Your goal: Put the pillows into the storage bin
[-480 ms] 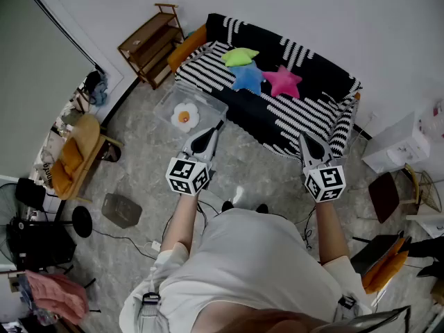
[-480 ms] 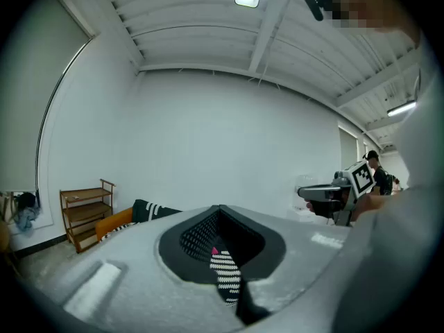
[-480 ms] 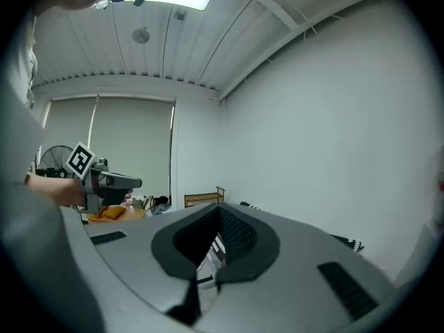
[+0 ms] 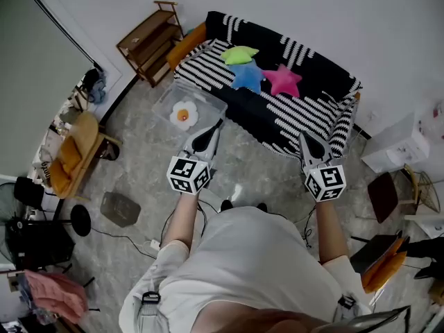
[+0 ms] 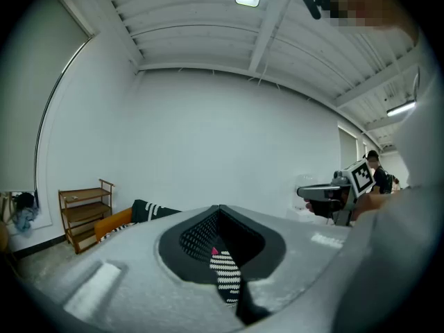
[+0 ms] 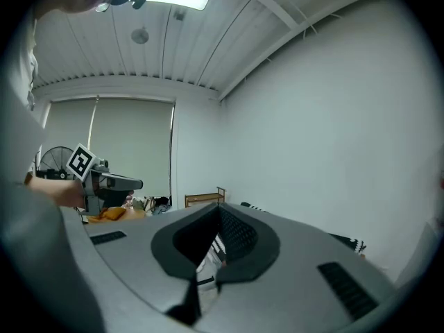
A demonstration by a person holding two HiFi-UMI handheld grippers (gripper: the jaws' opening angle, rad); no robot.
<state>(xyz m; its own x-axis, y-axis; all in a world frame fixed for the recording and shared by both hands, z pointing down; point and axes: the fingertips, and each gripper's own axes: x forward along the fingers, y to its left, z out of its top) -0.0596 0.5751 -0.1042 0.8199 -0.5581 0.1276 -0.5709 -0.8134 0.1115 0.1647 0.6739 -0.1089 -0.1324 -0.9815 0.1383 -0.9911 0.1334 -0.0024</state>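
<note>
Pillows lie on striped sofa near bin.

Sofa: three pillows on seat. Bin: on floor before sofa's left end; one pillow inside. Shelf: left of sofa.

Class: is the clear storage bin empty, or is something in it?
Not empty: one egg-shaped pillow lies inside the storage bin; three star pillows lie on the sofa.
</note>
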